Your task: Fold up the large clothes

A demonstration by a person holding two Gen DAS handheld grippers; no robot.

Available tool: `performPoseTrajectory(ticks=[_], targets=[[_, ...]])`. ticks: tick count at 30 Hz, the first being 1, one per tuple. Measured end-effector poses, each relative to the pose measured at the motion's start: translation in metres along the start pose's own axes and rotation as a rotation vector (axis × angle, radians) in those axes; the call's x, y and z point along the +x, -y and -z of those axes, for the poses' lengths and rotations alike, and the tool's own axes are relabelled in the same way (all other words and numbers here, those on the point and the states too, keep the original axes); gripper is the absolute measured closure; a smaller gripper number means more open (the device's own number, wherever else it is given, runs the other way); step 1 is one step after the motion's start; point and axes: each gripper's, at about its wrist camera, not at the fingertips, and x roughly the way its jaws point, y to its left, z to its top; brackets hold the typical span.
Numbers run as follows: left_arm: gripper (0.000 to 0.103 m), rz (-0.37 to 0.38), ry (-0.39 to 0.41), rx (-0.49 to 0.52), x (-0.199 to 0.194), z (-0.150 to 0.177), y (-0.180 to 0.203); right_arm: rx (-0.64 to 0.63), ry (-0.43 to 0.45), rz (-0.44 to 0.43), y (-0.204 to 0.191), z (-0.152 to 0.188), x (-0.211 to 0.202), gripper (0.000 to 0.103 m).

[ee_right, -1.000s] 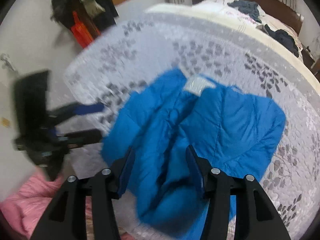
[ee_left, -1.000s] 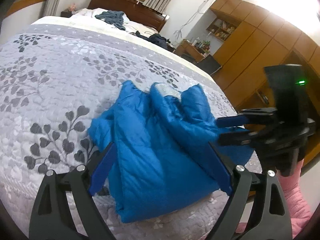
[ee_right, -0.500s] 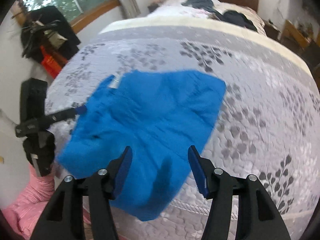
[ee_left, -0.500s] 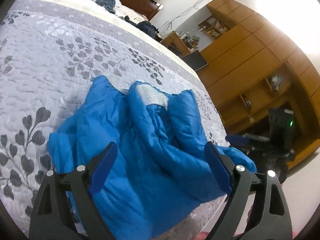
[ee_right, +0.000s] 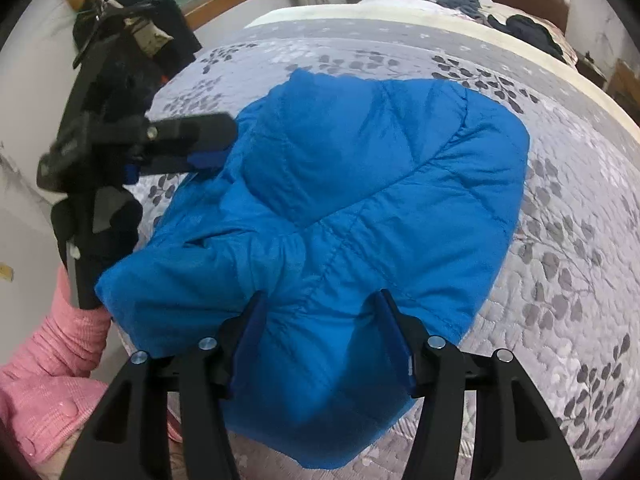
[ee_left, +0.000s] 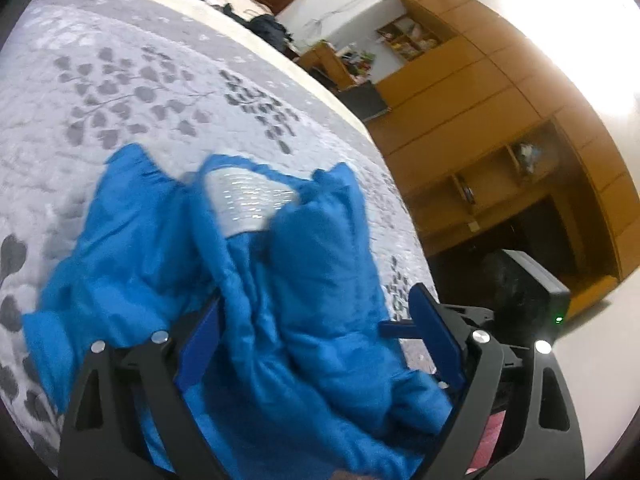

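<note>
On your far left in the right wrist view, a pink sleeve comes up from the bottom corner to your left gripper, whose dark fingers reach sideways to the left edge of the blue puffer jacket; from this angle you cannot tell whether those fingers are parted or pinching the fabric. The left wrist view settles that: your left gripper has its blue pads spread wide, with bunched jacket filling the space between them and nothing pinched. That same view shows what the other hides, a silvery lining patch at the open collar and the sleeves heaped in rumpled folds, while the right wrist view shows the smooth quilted back lying fairly flat. The jacket lies on the grey leaf-patterned bedspread at the near edge of the bed, its lower part hanging over that edge. Your right gripper stands with fingers well apart, the near hem of the jacket between them but not clamped. In the left wrist view it appears at the right, just beside the jacket's edge, in front of the wooden cabinets. Dark clothes lie on the far bed.
</note>
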Motion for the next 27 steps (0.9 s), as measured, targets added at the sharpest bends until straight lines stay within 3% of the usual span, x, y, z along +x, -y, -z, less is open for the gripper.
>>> performPoseTrajectory(ticks=[4, 7, 10, 15, 18, 20, 27], targets=[[0.015, 0.013, -0.038, 0.019, 0.014, -0.005, 0.002, 0.002, 0.003, -0.022, 0.003, 0.000, 0.001, 0.045], [0.016, -0.063, -0.062, 0.022, 0.029, -0.013, -0.002, 0.002, 0.010, -0.033, 0.005, 0.001, 0.000, 0.045], [0.020, -0.068, -0.073, 0.005, 0.034, -0.017, -0.003, 0.002, 0.014, -0.040, 0.006, 0.005, -0.002, 0.045], [0.028, -0.140, -0.070, 0.128, 0.045, -0.018, 0.028, 0.011, 0.021, -0.054, 0.009, 0.004, -0.002, 0.045], [0.047, -0.229, -0.083, 0.172, 0.058, -0.016, 0.036, 0.020, 0.034, -0.059, 0.013, 0.007, -0.003, 0.045], [0.061, -0.240, -0.084, 0.179, 0.061, -0.016, 0.035, 0.026, 0.050, -0.065, 0.016, 0.010, -0.005, 0.045], [0.082, -0.215, -0.026, 0.195, 0.051, -0.011, 0.040, 0.039, 0.129, -0.119, 0.025, 0.022, -0.031, 0.043]])
